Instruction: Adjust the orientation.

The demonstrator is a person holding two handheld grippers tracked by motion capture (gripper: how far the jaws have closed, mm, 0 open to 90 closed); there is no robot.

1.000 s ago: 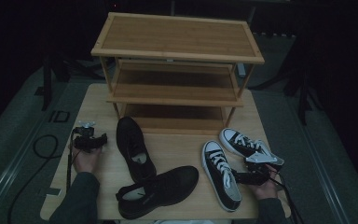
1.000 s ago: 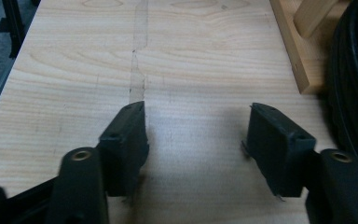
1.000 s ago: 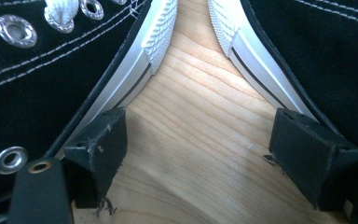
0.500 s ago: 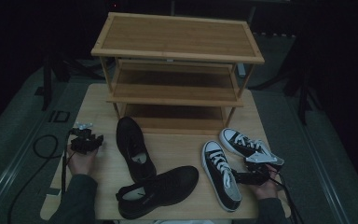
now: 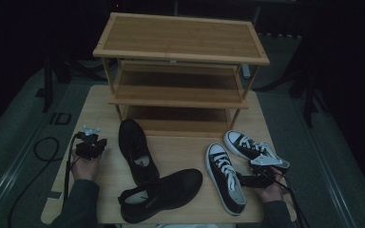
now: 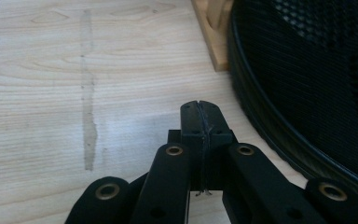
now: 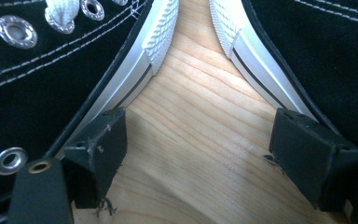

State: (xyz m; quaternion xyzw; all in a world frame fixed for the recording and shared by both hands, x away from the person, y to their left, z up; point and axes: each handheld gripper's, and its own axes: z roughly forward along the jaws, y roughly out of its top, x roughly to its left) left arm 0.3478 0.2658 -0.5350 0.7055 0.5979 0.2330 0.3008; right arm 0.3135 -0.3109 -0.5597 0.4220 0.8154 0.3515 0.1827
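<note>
Black-and-white sneakers, pair, near the table's right edge, right gripper between them with jaws spread wide on bare wood; left gripper, jaws just closed on nothing, near the left edge beside a black shoe.

My left gripper sits near the table's left edge, its jaws just closed flat together on nothing. My right gripper rests near the front right corner, jaws spread wide.
</note>
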